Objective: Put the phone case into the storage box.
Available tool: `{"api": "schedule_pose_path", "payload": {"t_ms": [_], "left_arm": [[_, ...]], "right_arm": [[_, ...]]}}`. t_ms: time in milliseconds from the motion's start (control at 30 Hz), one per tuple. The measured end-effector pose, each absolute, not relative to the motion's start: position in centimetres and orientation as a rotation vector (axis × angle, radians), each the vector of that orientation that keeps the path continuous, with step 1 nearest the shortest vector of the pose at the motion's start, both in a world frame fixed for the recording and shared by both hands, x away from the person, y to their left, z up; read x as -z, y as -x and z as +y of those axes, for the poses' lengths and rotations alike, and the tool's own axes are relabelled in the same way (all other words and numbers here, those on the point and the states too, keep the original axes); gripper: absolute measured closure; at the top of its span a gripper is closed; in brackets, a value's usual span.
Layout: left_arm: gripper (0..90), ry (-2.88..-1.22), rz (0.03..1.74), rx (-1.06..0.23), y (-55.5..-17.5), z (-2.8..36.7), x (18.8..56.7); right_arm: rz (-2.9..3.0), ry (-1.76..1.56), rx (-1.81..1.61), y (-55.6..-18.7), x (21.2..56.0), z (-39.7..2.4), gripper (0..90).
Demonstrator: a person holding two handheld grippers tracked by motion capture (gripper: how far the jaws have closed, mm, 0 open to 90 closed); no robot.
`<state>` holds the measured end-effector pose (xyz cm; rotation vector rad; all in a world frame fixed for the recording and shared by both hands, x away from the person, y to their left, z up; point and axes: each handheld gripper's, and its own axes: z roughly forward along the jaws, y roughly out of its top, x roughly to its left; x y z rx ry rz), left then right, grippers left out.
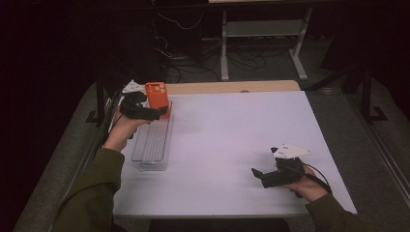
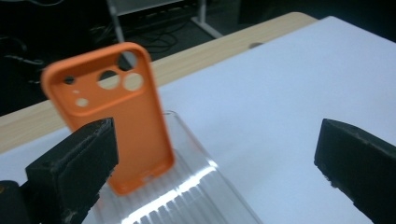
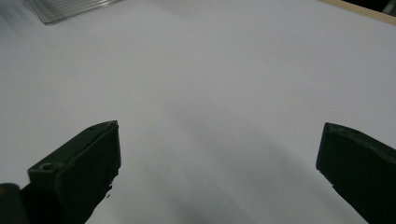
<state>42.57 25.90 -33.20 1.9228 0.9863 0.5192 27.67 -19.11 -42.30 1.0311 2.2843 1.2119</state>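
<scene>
Standing on its short edge at the far end of the clear tray [image 1: 152, 145], the orange phone case [image 2: 114, 116] leans back, and my left gripper [image 1: 162, 112] sits right beside it with jaws spread wide, holding nothing. I cannot tell whether a jaw is touching the case. My right gripper [image 1: 255, 173] hovers low over the white bench [image 1: 232, 135], well apart from the tray, jaws also wide and empty. I judge the risk to be a topple: the case is balanced on a narrow edge against slick ribbed plastic, so a nudge from my near jaw could tip it flat or out. I count one case, one tray, two grippers.
</scene>
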Motion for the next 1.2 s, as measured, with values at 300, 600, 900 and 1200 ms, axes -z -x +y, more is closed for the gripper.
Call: {"api": "schedule_pose_path", "payload": {"t_ms": [300, 600, 900, 1200], "left_arm": [[0.0, -1.926, 0.877, -0.438, -39.1, 25.2, 33.7], [0.0, -1.938, 0.771, -0.365, -35.8, 24.5, 35.1], [0.0, -1.937, 0.723, -0.316, -33.2, 24.7, 36.8], [0.0, -1.925, 0.685, -0.292, -31.6, 25.1, 38.2]], "right_arm": [[2.281, -1.016, -1.227, -27.8, 41.9, -19.6, 0.0], [2.285, -0.999, -1.239, -27.8, 41.7, -19.6, 0.0], [2.286, -0.976, -1.255, -27.7, 41.5, -19.6, 0.0], [2.285, -0.976, -1.260, -27.7, 41.4, -19.6, 0.0]]}}
